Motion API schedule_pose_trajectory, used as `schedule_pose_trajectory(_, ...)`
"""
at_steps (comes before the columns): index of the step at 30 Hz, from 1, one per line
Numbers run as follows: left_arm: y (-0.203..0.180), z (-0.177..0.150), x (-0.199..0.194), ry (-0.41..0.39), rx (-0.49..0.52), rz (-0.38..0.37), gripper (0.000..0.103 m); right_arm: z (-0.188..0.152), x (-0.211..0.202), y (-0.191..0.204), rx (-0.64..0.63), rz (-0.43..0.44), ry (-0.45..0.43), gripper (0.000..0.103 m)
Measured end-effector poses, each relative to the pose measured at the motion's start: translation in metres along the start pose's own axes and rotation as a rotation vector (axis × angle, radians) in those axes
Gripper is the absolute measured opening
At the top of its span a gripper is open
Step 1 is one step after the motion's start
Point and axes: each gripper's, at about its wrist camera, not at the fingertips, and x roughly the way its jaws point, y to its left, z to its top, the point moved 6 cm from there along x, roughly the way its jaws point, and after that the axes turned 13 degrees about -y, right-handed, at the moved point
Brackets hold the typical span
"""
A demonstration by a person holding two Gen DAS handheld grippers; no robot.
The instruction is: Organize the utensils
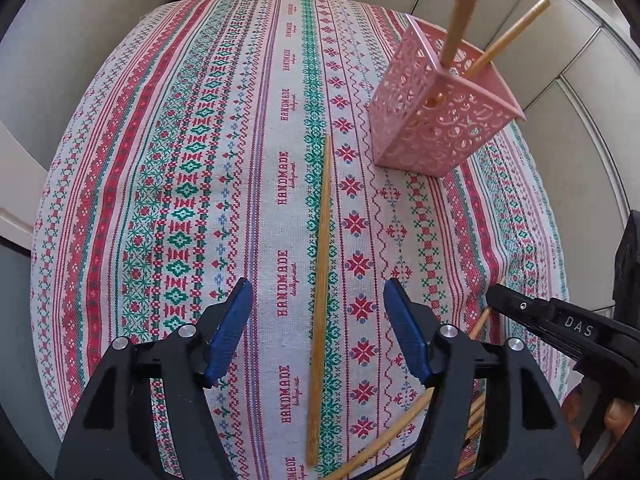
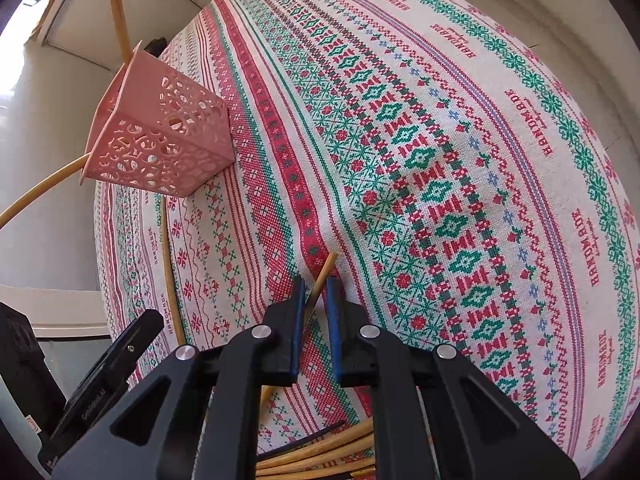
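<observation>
Upright, seemingly two chopsticks (image 1: 460, 24) in basket (image 1: 420, 120).

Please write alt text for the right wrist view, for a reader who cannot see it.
The right gripper is nearly shut around a wooden chopstick above a patterned tablecloth. At left stands a pink perforated basket holding two chopsticks, and more chopsticks lie at the bottom edge.

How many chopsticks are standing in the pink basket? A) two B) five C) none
A: two wooden chopsticks poke up out of the pink basket; the others lie on the tablecloth.
</observation>
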Motion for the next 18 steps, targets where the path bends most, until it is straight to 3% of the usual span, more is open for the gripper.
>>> schedule_pose_trajectory(1,-0.003,-0.003,0.005,0.02,0.02,0.022,0.059,-0.003,-0.001,0.0,-0.005,0.001,0.003,0.011)
schedule_pose_trajectory(3,-0.008,-0.012,0.018,0.082,0.067,0.078,0.036,-0.007,-0.001,0.0,-0.014,0.003,0.01,0.012)
schedule_pose_trajectory(5,-0.013,-0.014,0.019,0.059,0.128,0.124,0.024,-0.006,-0.001,-0.001,-0.015,0.01,0.019,0.012)
schedule_pose_trajectory(6,-0.014,-0.016,0.018,0.07,0.13,0.12,0.007,-0.005,-0.001,-0.001,-0.018,0.011,0.023,0.012)
schedule_pose_trajectory(9,-0.004,-0.026,0.013,0.096,0.194,0.128,0.007,-0.002,-0.002,-0.001,-0.031,0.009,0.029,0.012)
schedule_pose_trajectory(11,0.013,-0.033,0.005,0.158,0.228,0.105,0.007,-0.001,-0.001,-0.001,-0.034,0.008,0.035,0.012)
schedule_pose_trajectory(14,0.044,-0.046,-0.009,0.236,0.23,0.084,0.018,-0.001,0.001,0.002,-0.044,0.001,0.038,0.012)
schedule_pose_trajectory(15,0.052,-0.046,-0.011,0.233,0.221,0.087,0.03,0.0,0.004,0.006,-0.051,-0.002,0.035,0.013)
schedule_pose_trajectory(18,0.061,-0.038,-0.007,0.192,0.185,0.086,0.033,0.0,0.009,0.015,-0.059,-0.013,0.028,0.014)
